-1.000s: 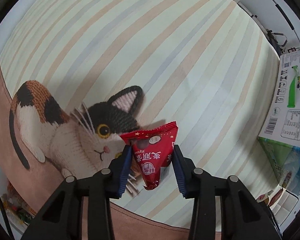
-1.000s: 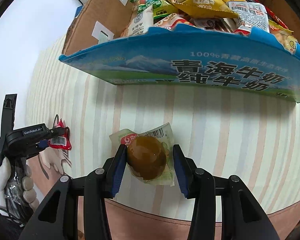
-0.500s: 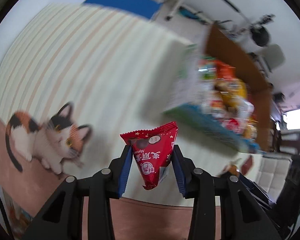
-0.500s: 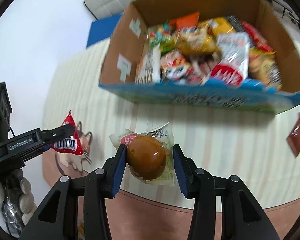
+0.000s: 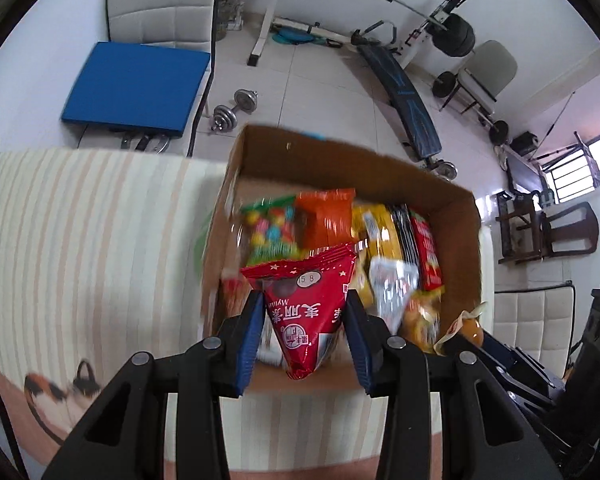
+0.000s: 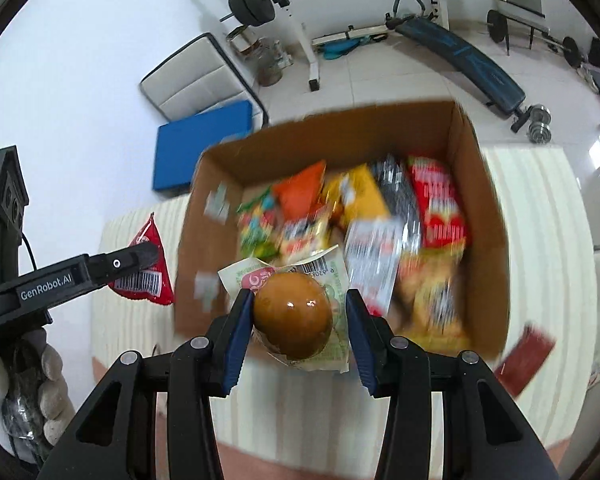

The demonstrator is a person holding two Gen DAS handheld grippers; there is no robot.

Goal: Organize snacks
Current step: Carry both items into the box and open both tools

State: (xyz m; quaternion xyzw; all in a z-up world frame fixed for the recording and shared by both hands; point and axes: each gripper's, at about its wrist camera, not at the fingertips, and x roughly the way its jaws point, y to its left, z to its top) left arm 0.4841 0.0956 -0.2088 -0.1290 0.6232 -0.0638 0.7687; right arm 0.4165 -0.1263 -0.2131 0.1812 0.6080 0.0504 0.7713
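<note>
Both grippers have lifted up and now hang over the open cardboard box, which was farther away a moment ago.

From the left wrist view, the left gripper [image 5: 305, 326] has its blue fingers clamped on one red snack packet [image 5: 305, 312]. It is shaped like a triangle, with little stars, "158" in a white oval and Chinese writing. It hangs over the near left part of the cardboard box [image 5: 470, 216], which is full of blurry snack bags. The box sits on a striped cloth [image 5: 88, 240] with one cat picture [image 5: 62, 388] at the near left.

From the right wrist view, the right gripper [image 6: 300, 322] has its fingers clamped on one brown egg in a clear packet [image 6: 294, 316] with a barcode. It hangs over the near side of the box [image 6: 466, 136]. At the left, the other gripper [image 6: 140, 258] reads "GenRobot.AI" and holds the red packet [image 6: 150, 276], just left of the box. One dark red packet [image 6: 526, 360] lies on the cloth at the near right.
</note>
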